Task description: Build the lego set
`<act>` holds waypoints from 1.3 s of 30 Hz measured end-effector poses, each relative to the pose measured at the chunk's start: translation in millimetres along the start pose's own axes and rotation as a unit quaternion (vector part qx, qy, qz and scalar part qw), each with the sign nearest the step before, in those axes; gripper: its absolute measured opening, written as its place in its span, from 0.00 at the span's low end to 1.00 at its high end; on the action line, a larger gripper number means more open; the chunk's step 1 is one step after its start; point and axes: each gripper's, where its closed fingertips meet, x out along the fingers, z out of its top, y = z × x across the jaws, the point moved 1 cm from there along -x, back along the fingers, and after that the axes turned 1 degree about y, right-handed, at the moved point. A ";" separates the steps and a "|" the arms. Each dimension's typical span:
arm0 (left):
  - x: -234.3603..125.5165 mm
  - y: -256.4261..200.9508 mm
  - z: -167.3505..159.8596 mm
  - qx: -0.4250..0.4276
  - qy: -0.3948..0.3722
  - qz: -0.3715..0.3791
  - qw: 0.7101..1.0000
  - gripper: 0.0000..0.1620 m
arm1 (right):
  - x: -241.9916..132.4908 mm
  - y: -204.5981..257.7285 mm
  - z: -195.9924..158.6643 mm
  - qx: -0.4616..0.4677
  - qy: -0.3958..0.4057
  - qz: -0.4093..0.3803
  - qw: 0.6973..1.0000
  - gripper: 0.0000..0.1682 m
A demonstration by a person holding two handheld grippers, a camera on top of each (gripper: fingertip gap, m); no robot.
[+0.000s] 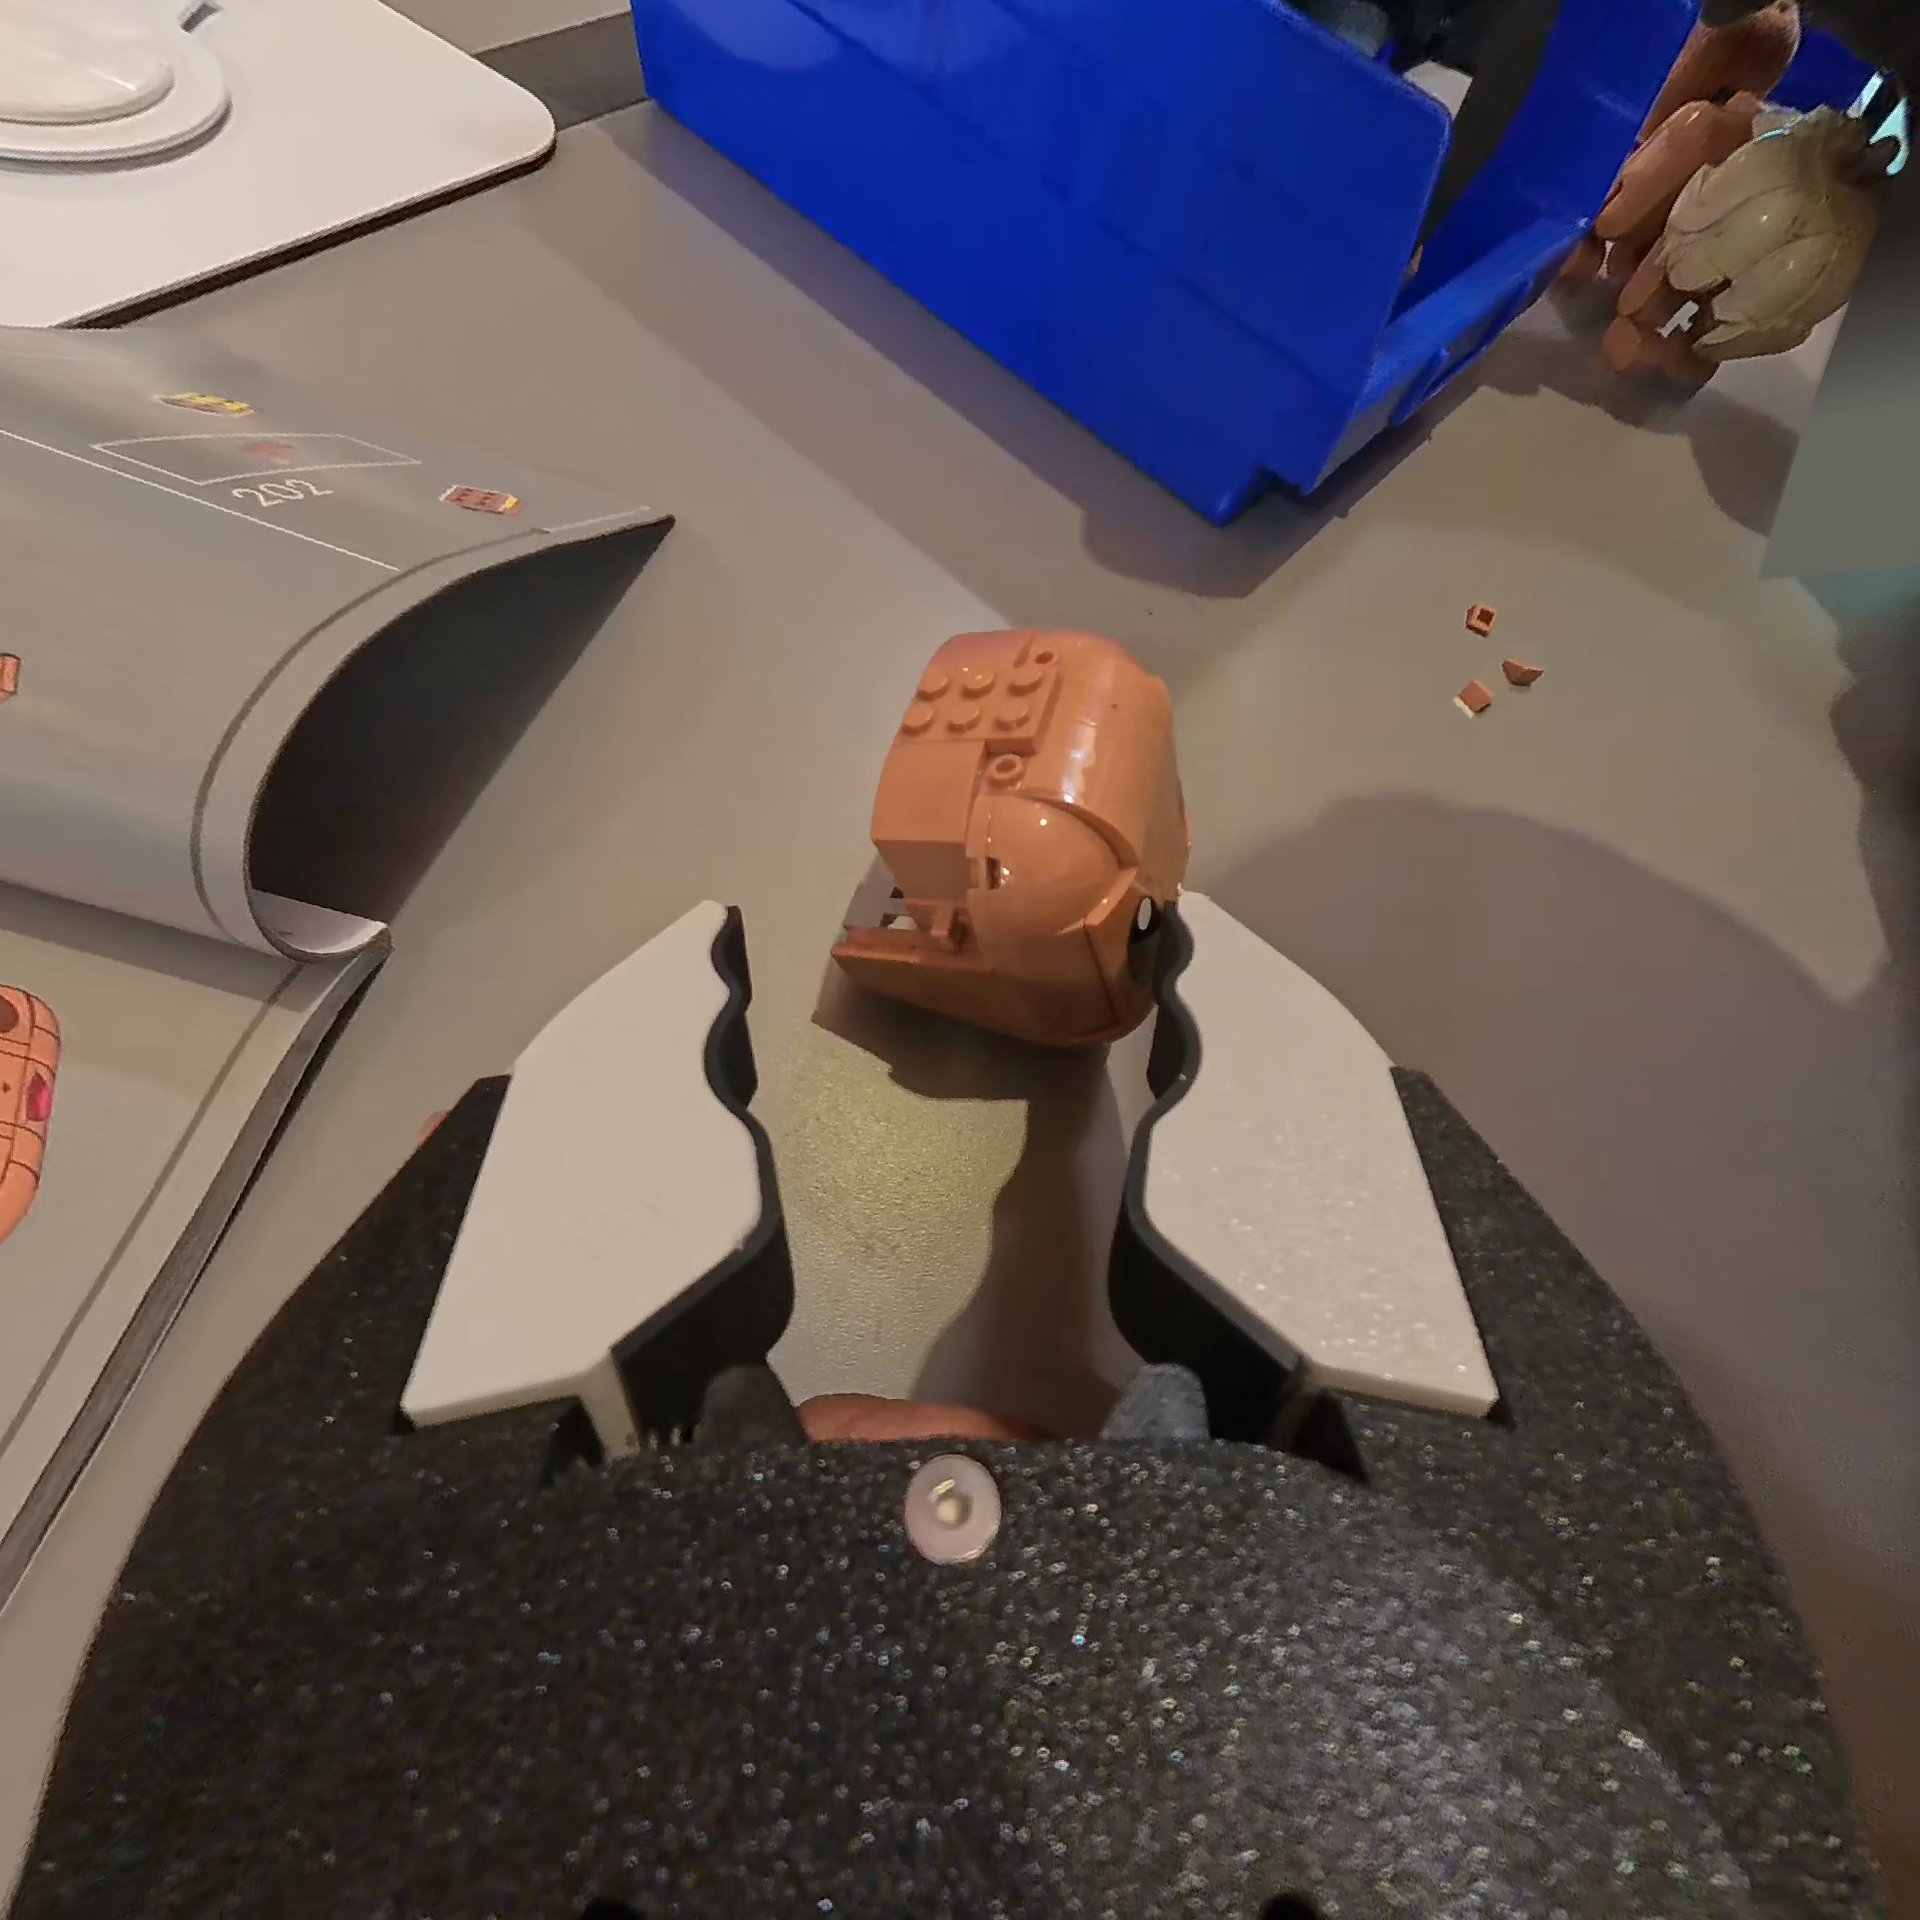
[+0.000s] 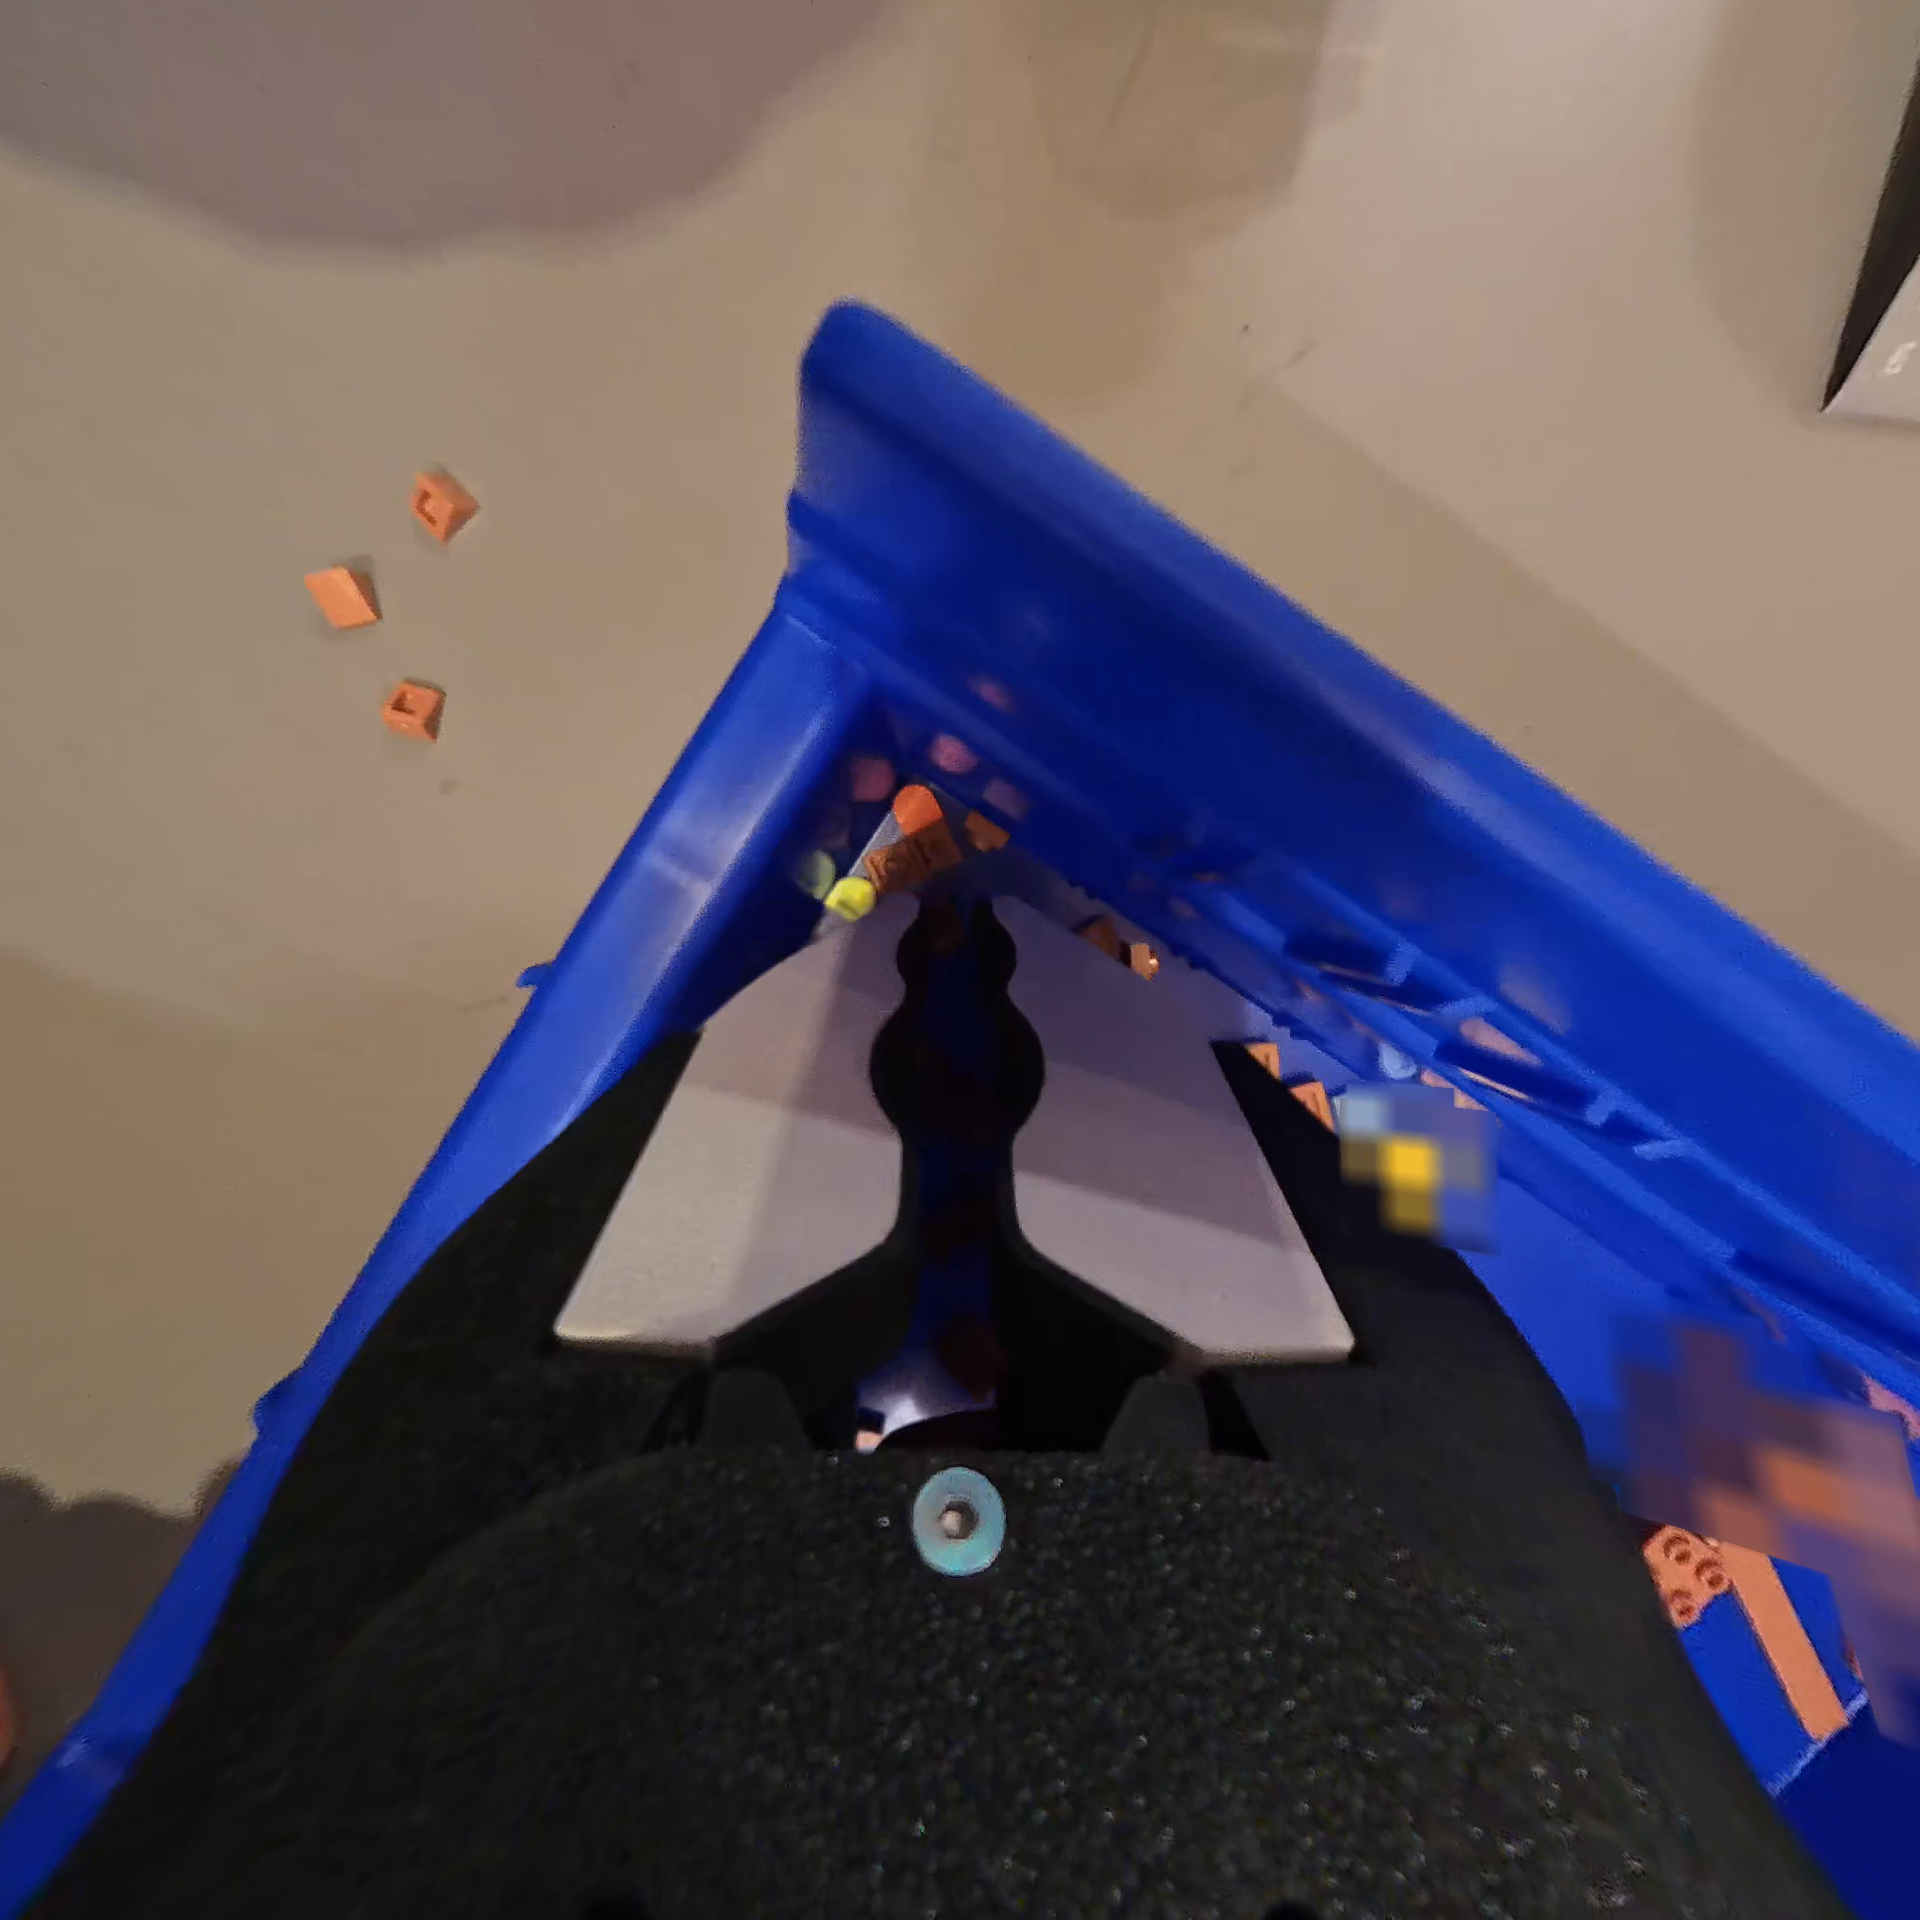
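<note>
**Lego head waits while the bin is searched**

Lego head (image 1: 1023, 847), a rounded brown sub-build, rests tilted on the grey table (image 1: 1455, 1039) with its studded side up, likely so the next brick can go straight on. The left gripper (image 1: 951, 951) stands wide open around its near end; the right-hand finger seems to touch it, nothing is clamped. An open instruction booklet (image 1: 260, 644) lies beside it for reference. Three small brown pieces (image 1: 1496, 660) sit apart on the table, seemingly pre-sorted. The right gripper (image 2: 961, 914) reaches into a corner of the blue bin (image 2: 1195, 644) among loose bricks (image 2: 904, 842), fingers nearly together; whether it holds one I cannot tell.
</note>
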 end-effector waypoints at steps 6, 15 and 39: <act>0.0 0.0 0.1 0.001 0.000 0.001 1.000 0.46 | -3.1 -2.7 -7.7 0.000 0.012 -0.014 1.000 0.05; 0.2 0.0 0.3 0.001 0.000 0.000 1.000 0.46 | -4.1 -0.1 -11.3 0.004 0.014 -0.001 1.000 0.06; -19.7 -24.1 22.5 0.059 -0.056 0.008 0.997 0.46 | -59.1 67.5 87.4 0.111 -0.107 -0.215 0.964 0.01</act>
